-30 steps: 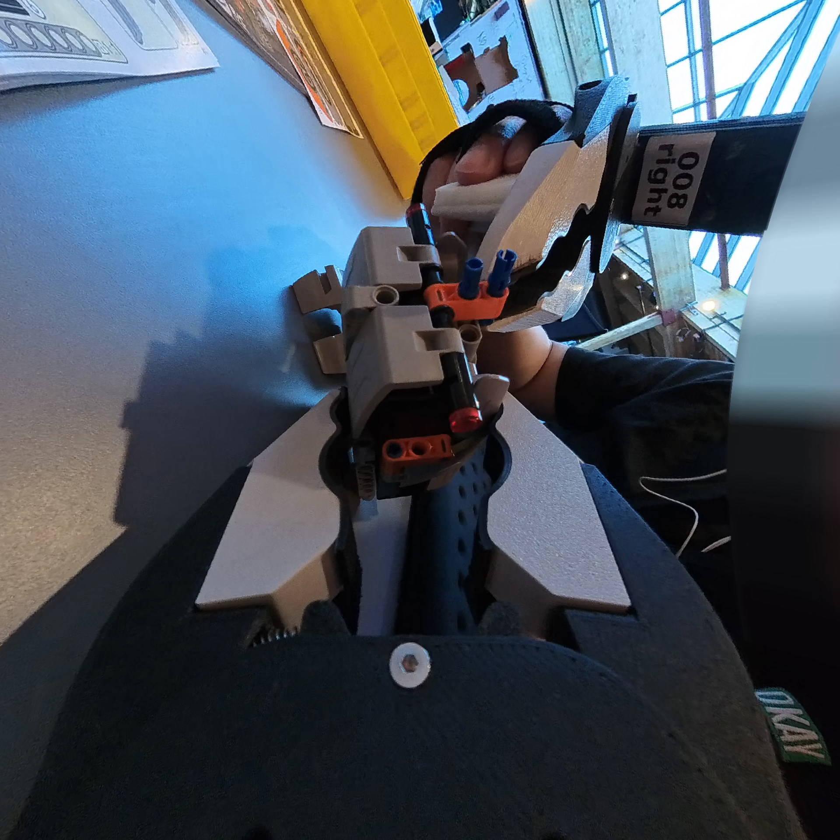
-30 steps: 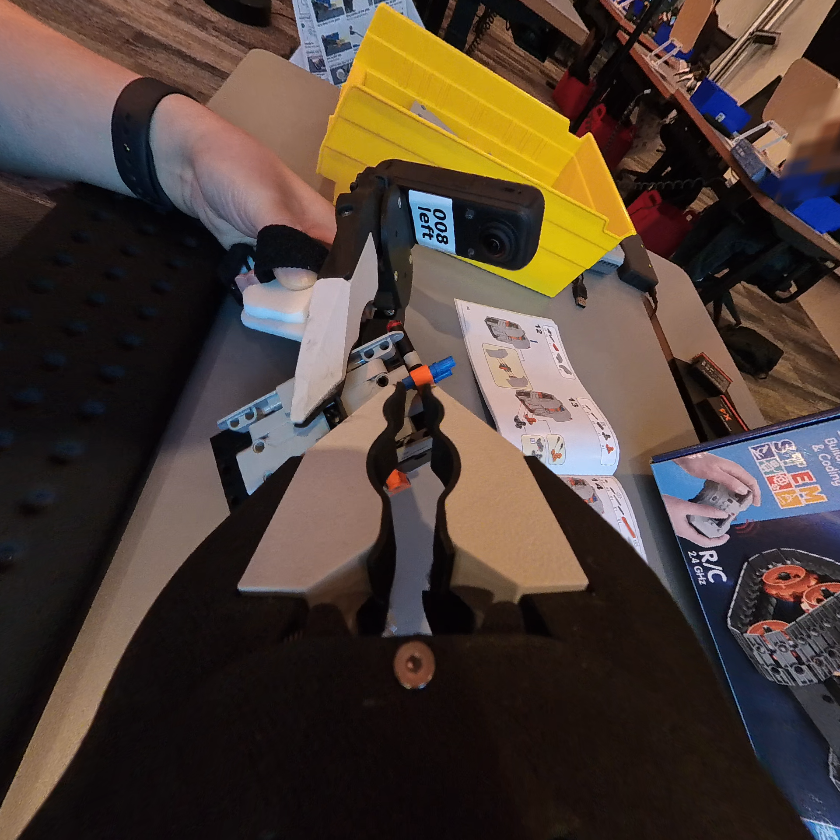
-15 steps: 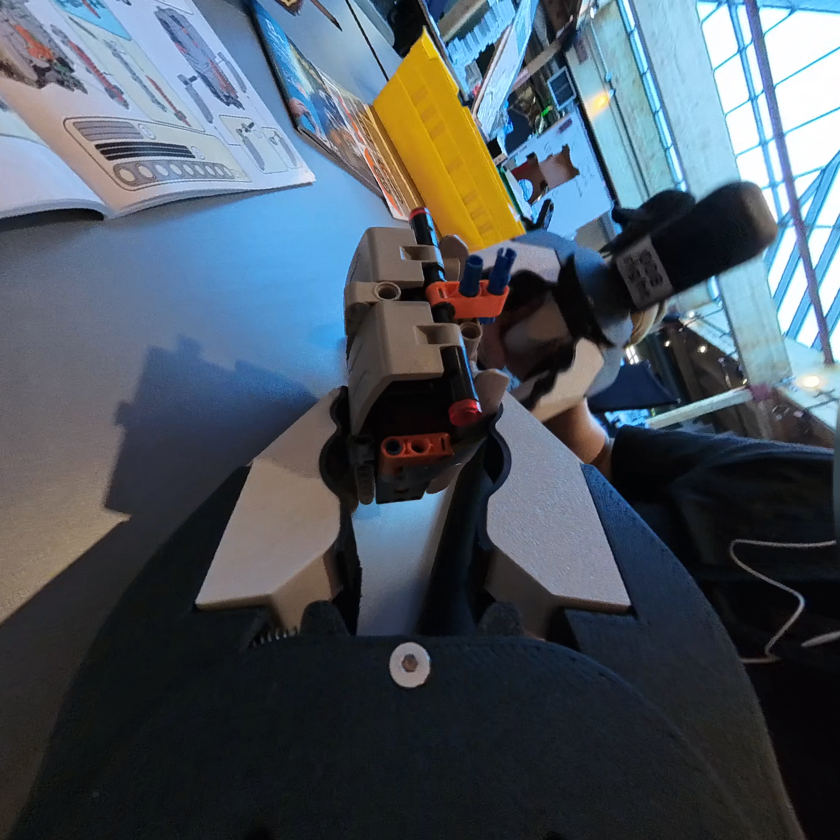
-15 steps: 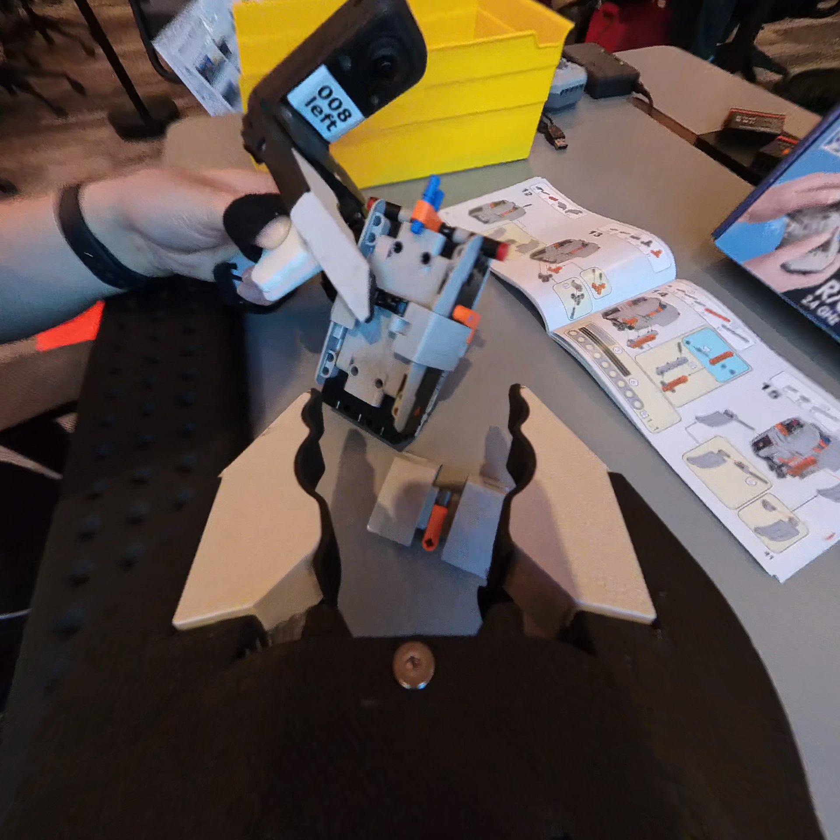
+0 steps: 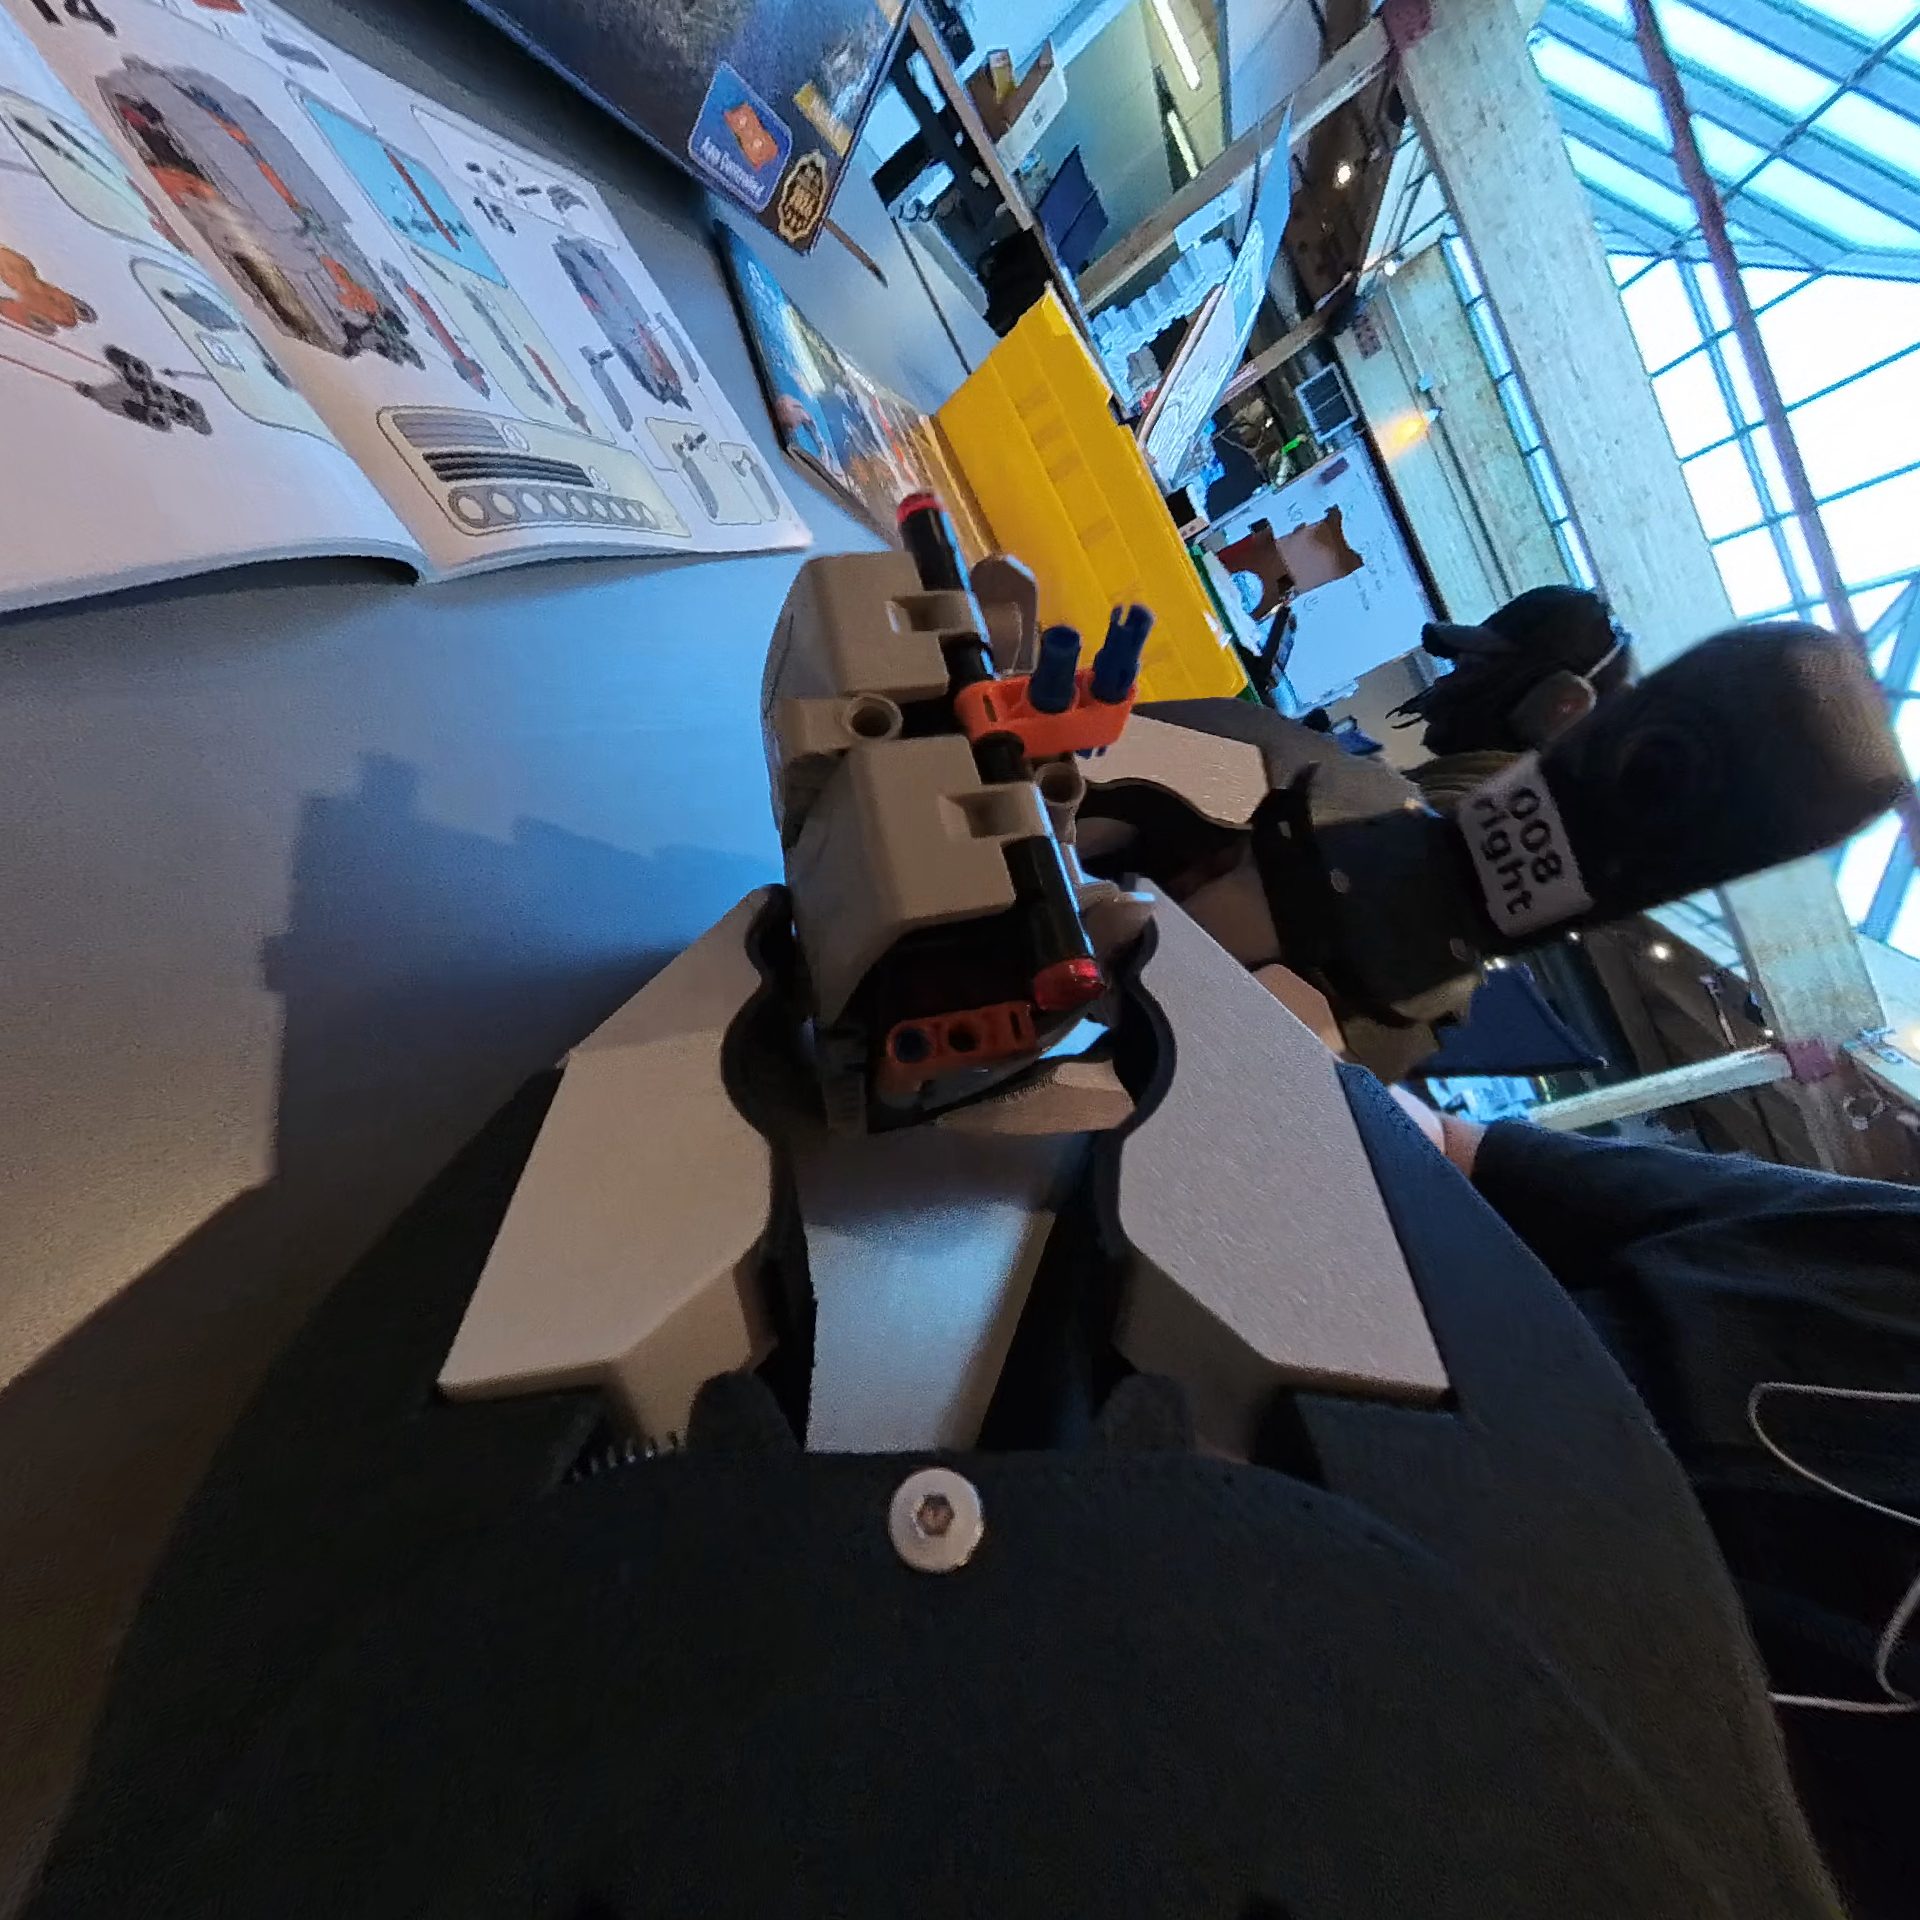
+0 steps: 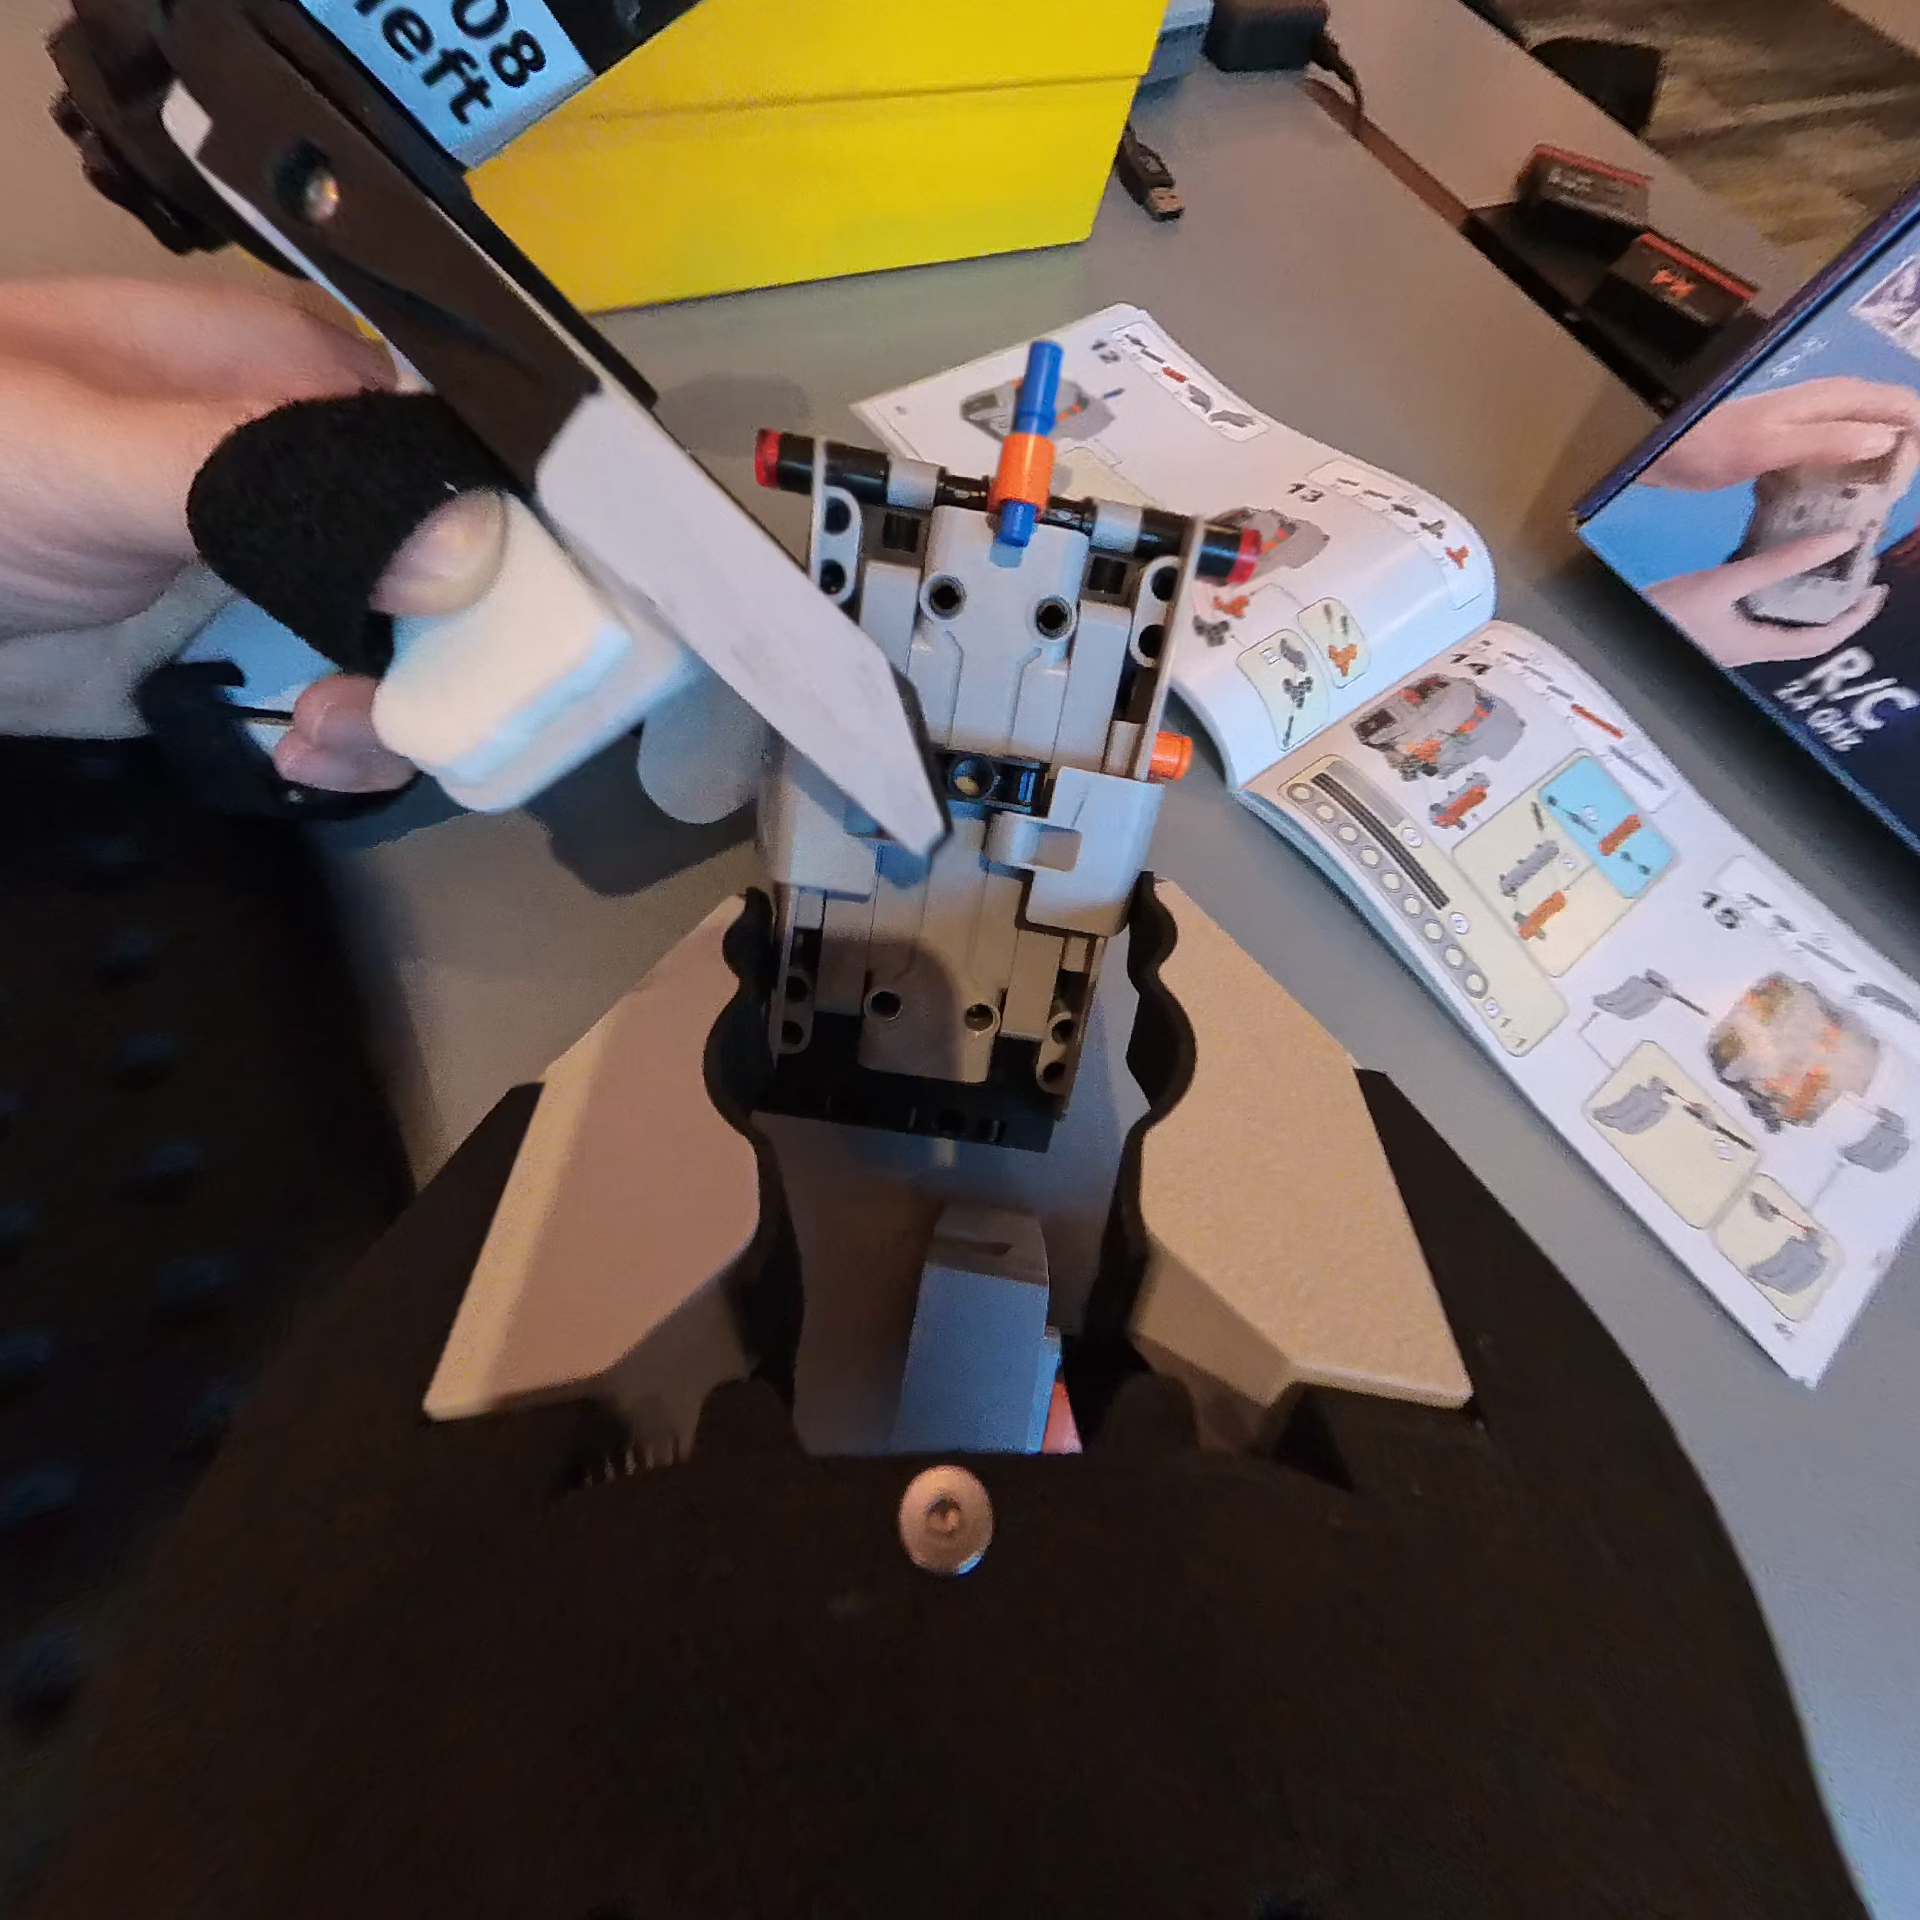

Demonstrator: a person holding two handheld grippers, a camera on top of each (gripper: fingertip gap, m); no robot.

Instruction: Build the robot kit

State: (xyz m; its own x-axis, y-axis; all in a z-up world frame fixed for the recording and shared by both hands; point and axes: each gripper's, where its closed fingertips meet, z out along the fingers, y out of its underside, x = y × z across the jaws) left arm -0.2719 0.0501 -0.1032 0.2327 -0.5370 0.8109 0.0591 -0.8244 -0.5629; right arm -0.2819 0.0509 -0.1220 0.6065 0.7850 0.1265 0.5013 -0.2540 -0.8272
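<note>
The left gripper (image 5: pixel 951 1023) is squeezed tight on the grey brick model (image 5: pixel 904 831). The right gripper (image 6: pixel 940 997) is spread wide, its fingers either side of the model's bottom; touching is unclear. Beyond lie the booklet (image 6: pixel 1507 831) and yellow bin (image 6: pixel 831 156).

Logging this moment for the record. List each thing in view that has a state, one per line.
left gripper: shut on the grey brick model.
right gripper: jaws spread either side of the model's black base; grip cannot be told.
grey brick model: part-built, held clear of the table.
instruction booklet: lying open on the table.
yellow bin: upright on the table; contents hidden.
blue box: on the table beside the booklet.
</note>
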